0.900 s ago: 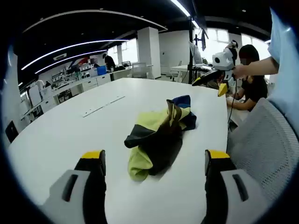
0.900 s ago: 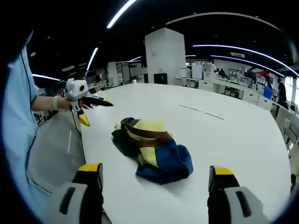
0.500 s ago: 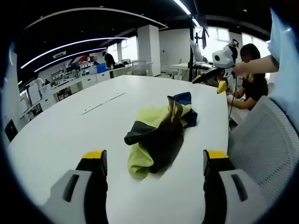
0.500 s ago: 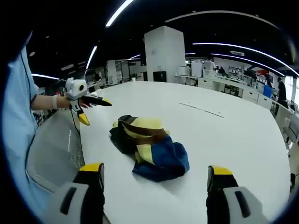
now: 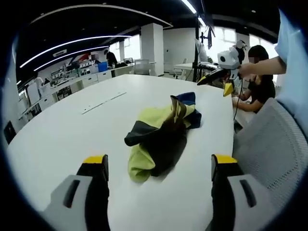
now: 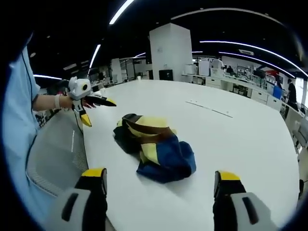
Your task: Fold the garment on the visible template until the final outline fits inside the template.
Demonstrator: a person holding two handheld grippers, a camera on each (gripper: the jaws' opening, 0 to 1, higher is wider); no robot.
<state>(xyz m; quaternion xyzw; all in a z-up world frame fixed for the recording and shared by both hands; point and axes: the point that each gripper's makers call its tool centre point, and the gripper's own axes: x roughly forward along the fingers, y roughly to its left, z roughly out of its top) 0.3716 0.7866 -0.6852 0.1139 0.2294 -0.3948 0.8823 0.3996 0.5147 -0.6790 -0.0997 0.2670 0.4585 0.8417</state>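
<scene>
While both claws hung above the near edge of the white desk [image 5: 57, 139], neither touched anything. In the left gripper view, the left claw [image 5: 159, 166] stood with its yellow-tipped jaws spread wide and nothing between them. Just ahead of it, between the lines of the two jaws, lay the garment [image 5: 161, 134], a crumpled heap of yellow, black, brown and blue cloth resting on the desk. Beyond the heap and to the right, the right claw [image 5: 219, 82] was held in a person's hand [image 5: 248, 71] above the desk's far edge, its jaws parted. A grey mesh chair back [image 5: 269, 149] stood to the right of the desk.

In the right gripper view, the right claw [image 6: 159, 180] likewise had its jaws wide apart and empty. The garment [image 6: 154, 147] lay just ahead, slightly left of centre, its blue part nearest. Farther off to the left, the left claw [image 6: 96, 108] hovered over the desk's [image 6: 240, 139] edge, jaws spread.
</scene>
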